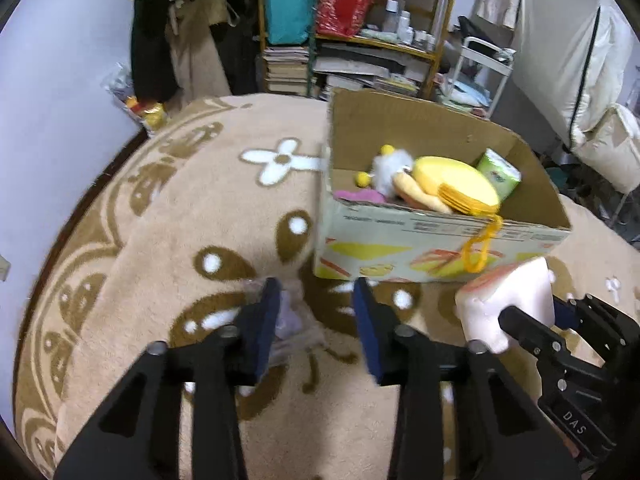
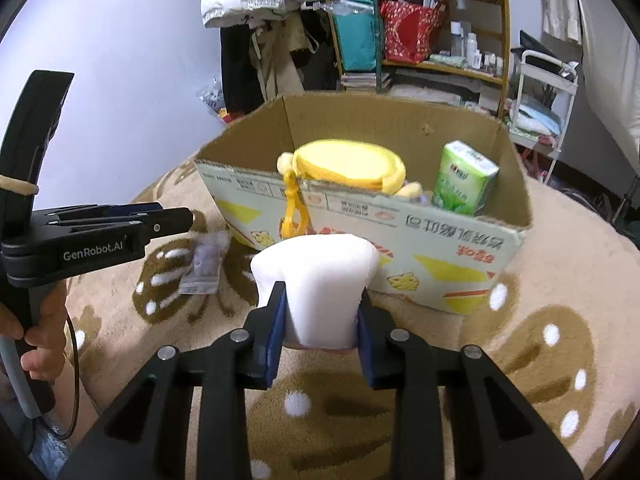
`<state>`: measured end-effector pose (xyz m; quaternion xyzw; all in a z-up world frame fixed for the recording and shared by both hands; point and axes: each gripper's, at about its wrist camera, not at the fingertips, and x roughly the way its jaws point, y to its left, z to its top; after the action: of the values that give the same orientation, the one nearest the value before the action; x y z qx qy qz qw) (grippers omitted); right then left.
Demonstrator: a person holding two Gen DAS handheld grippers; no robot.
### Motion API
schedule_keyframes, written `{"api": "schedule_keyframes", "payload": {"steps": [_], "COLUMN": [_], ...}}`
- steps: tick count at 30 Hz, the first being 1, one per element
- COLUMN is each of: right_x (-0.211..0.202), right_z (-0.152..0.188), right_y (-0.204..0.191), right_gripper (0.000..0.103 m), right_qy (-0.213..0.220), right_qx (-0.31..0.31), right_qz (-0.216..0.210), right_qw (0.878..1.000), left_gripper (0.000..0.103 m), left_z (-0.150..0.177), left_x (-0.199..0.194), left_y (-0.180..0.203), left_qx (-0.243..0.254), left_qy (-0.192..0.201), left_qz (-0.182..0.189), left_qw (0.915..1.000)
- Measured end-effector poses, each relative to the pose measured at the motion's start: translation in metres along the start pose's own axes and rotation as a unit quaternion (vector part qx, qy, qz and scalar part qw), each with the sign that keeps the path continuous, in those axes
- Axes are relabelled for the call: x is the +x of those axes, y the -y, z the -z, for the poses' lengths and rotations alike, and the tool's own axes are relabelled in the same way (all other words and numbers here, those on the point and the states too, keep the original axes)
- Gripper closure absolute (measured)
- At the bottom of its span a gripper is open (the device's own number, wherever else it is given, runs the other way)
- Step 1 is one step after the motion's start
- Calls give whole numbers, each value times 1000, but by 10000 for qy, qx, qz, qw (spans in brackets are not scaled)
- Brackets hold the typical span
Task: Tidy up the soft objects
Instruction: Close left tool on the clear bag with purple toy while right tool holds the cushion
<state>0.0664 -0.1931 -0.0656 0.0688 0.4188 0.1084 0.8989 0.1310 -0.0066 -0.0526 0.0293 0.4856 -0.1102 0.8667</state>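
Carpet [image 2: 520, 264]: fuzzy pile cloth, matt. Box [image 2: 440, 240]: corrugated cardboard, printed outer face, raw brown inside. White plush [image 2: 320, 280]: smooth soft fabric. Packet [image 2: 204, 264]: glossy clear plastic. Right gripper [image 2: 320, 320]: matt black plastic, blue pads.

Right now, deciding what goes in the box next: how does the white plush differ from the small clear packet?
The white plush is clamped in the right hand-held gripper; the clear packet appears to lie loose on the blanket. The plush is bulky and opaque; the packet is small, flat and see-through. The plush looks smooth, the packet crinkled. Both are outside the cardboard box, on its near side.
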Motion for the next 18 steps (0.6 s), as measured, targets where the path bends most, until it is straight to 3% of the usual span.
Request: {"api": "schedule_keyframes", "payload": {"steps": [6,9,10,11,15,18], "right_x": [-18,-19,-19,-19,-19,-17], "right_z": [2,3,3,3,4,5], "right_y": [-2,0,1,3,8,10], "right_gripper": [70,70,70,70,70,70], "right_qy": [159,155,155,156,130,93], "right_qx": [-64,-17,-2,16,100,137], "right_qz": [41,68,76,89,105,102], "right_qw": [9998,9999,9999,9998,9998,9998], "left_gripper": [73,63,53,49,46,36], "left_z": [1,1,0,1,1,3], "left_x": [19,32,37,41,62,75], "left_y": [-9,-14,-14,-15,-22,-30], "left_qx": [-248,-441,-473,-485,-639,-858], "left_qy": [-353,-601,-643,-669,-979,-1196], "left_qz": [-89,-81,-156,-231,-474,-505], "left_qw": [9990,9972,9967,9963,9920,9878]}}
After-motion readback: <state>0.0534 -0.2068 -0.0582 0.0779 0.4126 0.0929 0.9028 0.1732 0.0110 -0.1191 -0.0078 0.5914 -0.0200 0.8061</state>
